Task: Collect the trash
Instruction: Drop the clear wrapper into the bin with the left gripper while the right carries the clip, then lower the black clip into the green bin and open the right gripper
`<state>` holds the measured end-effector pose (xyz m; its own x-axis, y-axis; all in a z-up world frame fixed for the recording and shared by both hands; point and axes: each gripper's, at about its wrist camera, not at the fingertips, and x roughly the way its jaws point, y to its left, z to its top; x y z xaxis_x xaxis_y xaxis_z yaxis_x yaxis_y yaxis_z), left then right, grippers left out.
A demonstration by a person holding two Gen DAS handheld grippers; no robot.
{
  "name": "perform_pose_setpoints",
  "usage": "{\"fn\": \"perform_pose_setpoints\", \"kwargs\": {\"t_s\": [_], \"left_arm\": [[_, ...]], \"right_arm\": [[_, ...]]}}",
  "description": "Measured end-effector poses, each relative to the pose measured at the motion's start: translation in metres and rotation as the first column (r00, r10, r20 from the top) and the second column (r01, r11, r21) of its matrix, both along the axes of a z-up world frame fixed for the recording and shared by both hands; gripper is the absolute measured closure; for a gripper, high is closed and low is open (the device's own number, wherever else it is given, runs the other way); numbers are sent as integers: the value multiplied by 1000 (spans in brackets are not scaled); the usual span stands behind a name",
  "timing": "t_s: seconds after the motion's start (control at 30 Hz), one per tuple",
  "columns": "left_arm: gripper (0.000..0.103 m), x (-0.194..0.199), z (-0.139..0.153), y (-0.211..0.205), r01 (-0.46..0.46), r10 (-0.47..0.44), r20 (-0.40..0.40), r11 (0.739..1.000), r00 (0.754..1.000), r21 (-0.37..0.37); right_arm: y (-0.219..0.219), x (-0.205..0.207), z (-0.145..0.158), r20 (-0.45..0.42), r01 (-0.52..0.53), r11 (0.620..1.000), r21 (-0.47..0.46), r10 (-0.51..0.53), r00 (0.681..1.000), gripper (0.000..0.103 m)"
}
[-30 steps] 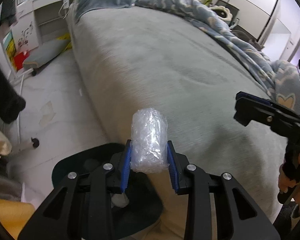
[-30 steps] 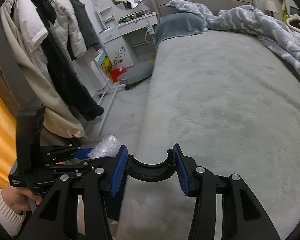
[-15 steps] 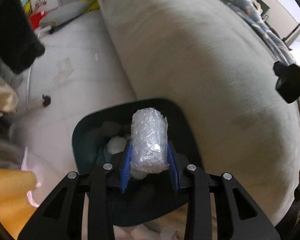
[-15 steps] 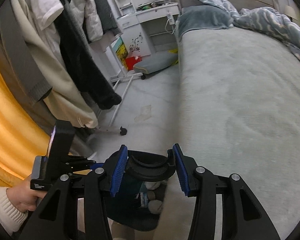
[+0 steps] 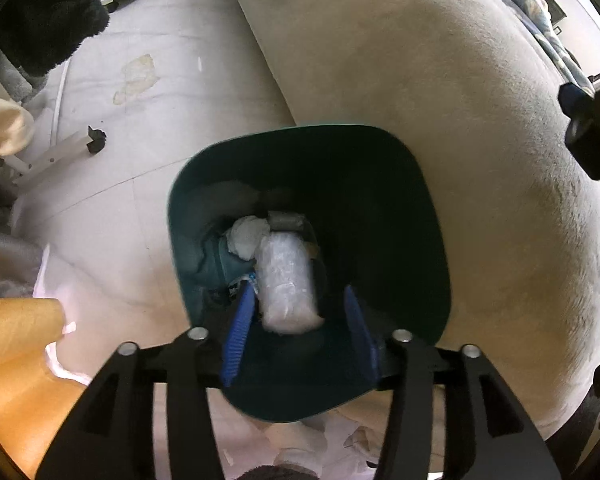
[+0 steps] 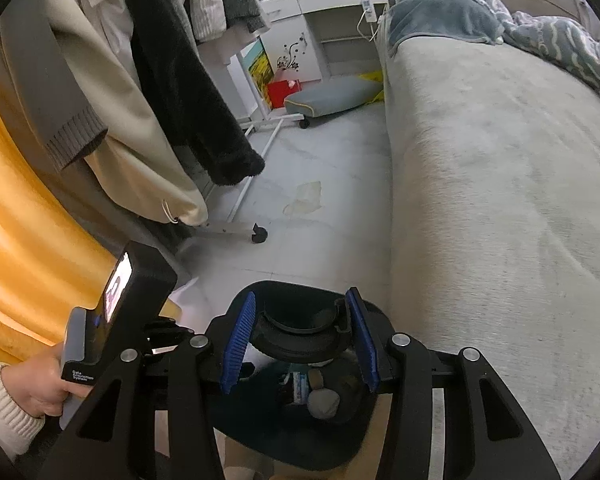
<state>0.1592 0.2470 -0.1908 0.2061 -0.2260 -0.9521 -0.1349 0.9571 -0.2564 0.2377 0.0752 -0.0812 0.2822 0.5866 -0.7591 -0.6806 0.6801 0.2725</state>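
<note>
Your left claw [image 5: 298, 320] points down into the dark green plastic bin [image 5: 380, 148] beside the grey bed [image 5: 440, 80], its jaws opening; the roll of clear bubble wrap [image 5: 286, 284] sits between them, clear of the right pad. Your right claw [image 6: 300, 338] grips a black round plastic piece [image 6: 300, 346] over the bin's near edge.

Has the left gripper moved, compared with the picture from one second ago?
Yes. The left gripper moved from above the bed edge to over the dark green bin; its jaws are opening around the bubble wrap roll.
</note>
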Motion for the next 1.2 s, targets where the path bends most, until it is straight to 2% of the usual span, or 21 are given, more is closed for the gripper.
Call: {"fn": "perform_pose_setpoints", "kwargs": {"t_s": [0.07,0.3,0.5,0.67,0.83,1.0,1.13,1.2], "left_arm": [[41,-3,3,5,-8,8,13,1000,1000,0],[32,-11,20,20,-28,28,83,1000,996,-3],[29,-16,47,28,-47,43,202,999,978,15],[28,-21,81,39,-93,73,347,995,935,41],[25,-31,123,39,-131,80,492,989,867,69],[19,-47,156,30,-156,61,578,981,814,116],[16,-66,170,26,-170,48,620,976,783,139],[13,-73,176,25,-183,50,636,972,770,145]], "right_arm": [[6,-1,-4,-5,-5,1000,-13,5,1000,56],[22,0,-30,-49,-9,996,-93,5,999,55],[36,-6,-48,-73,-43,989,-144,33,997,56],[48,-11,-60,-81,-71,977,-202,56,995,56],[50,-20,-76,-90,-99,952,-290,76,993,55],[50,-26,-84,-95,-100,943,-318,73,993,55],[53,-31,-88,-88,-107,936,-334,82,993,55],[53,-35,-89,-89,-115,936,-334,90,992,52]]}}
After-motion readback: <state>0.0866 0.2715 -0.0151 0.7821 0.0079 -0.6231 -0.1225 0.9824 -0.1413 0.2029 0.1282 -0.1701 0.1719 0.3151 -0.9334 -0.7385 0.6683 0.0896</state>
